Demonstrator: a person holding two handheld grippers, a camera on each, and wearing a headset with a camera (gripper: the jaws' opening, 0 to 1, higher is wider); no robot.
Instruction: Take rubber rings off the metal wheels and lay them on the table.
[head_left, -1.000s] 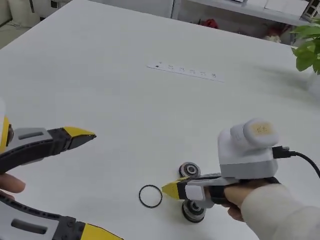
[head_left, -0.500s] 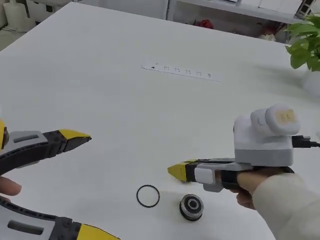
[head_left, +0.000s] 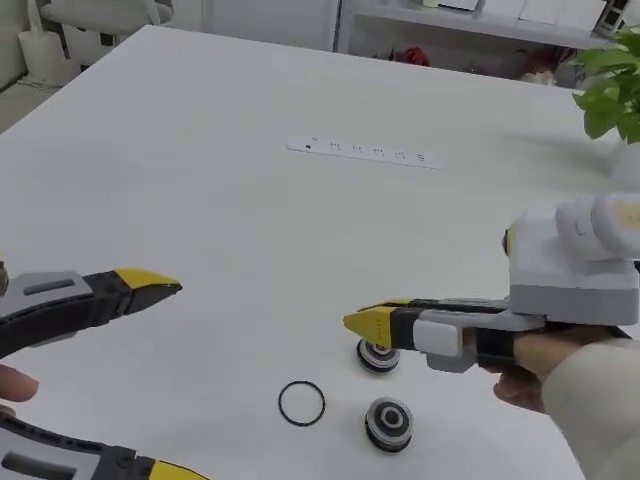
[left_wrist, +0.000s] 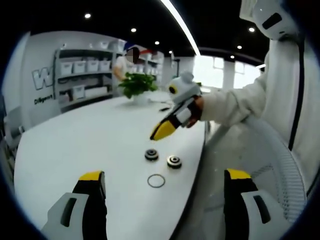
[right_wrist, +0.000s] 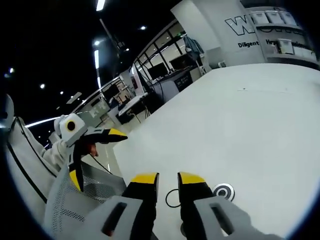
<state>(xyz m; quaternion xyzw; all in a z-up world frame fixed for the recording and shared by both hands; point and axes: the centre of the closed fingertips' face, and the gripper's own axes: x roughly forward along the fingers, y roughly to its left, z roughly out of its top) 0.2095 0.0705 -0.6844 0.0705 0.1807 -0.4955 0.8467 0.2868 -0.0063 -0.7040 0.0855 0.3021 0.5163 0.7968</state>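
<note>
Two small metal wheels stand on the white table (head_left: 200, 180). The near wheel (head_left: 389, 422) has a dark rim. The far wheel (head_left: 378, 356) is partly hidden under my right gripper (head_left: 358, 324), which hovers just above it, jaws together and holding nothing. A loose black rubber ring (head_left: 301, 403) lies flat left of the near wheel. My left gripper (head_left: 175, 380) stands wide open well left of them. The left gripper view has both wheels (left_wrist: 151, 155) (left_wrist: 174, 161), the ring (left_wrist: 156, 180) and the right gripper (left_wrist: 162, 131). One wheel (right_wrist: 223, 191) and the ring (right_wrist: 172, 198) lie past the right gripper (right_wrist: 168, 179).
A white power strip (head_left: 365, 152) lies across the table's far middle. A green plant (head_left: 610, 90) stands at the far right corner. The table's near edge runs close to the ring and wheels, with a mesh chair (left_wrist: 270, 160) beside it.
My right gripper has lifted off the near wheel and drawn back to the right, so that wheel is now uncovered. The ring and left gripper stay put; the camera shifted.
</note>
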